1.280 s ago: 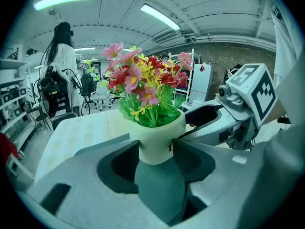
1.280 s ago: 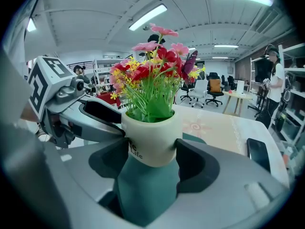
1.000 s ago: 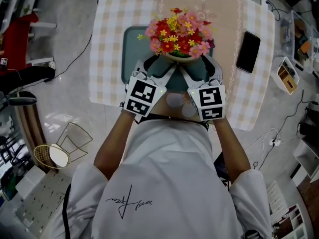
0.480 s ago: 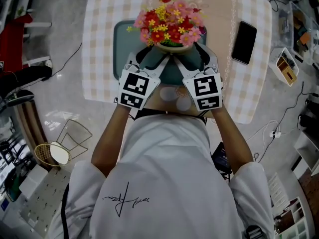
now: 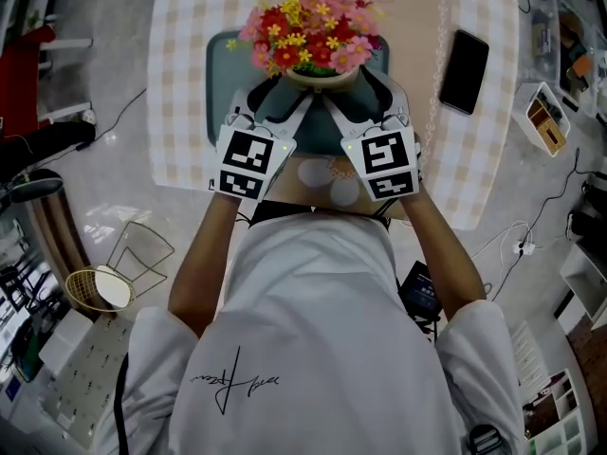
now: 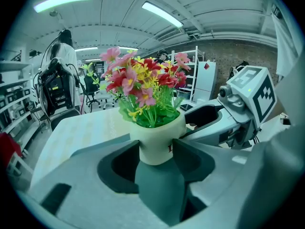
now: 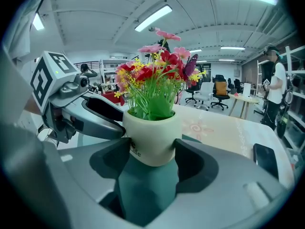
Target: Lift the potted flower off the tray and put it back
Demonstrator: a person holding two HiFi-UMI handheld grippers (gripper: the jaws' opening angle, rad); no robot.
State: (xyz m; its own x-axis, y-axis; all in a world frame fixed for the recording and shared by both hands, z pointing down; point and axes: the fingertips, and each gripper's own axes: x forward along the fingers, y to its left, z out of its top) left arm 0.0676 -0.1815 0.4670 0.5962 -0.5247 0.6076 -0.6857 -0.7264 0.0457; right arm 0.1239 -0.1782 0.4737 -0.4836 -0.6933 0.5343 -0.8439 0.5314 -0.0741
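Note:
A cream pot point(image 5: 322, 76) of red, pink and yellow flowers point(image 5: 308, 36) stands over the teal tray point(image 5: 223, 74) on the checked table. My left gripper point(image 5: 283, 98) reaches in from the near left and my right gripper point(image 5: 358, 93) from the near right. In the left gripper view the pot point(image 6: 155, 140) sits between the jaws of the left gripper point(image 6: 156, 149), touching both. In the right gripper view the pot point(image 7: 151, 142) is likewise clasped by the right gripper point(image 7: 151, 151), whose jaws have just closed in a little. I cannot tell whether the pot's base touches the tray.
A black phone point(image 5: 465, 71) lies on the table to the right of the tray. The table's near edge point(image 5: 180, 183) runs just under the marker cubes. Off the table to the right are cables and a small box point(image 5: 548, 121) on the floor.
In the head view the table, pot and both grippers have drifted up and left together. The grippers stay around the pot in the same arrangement.

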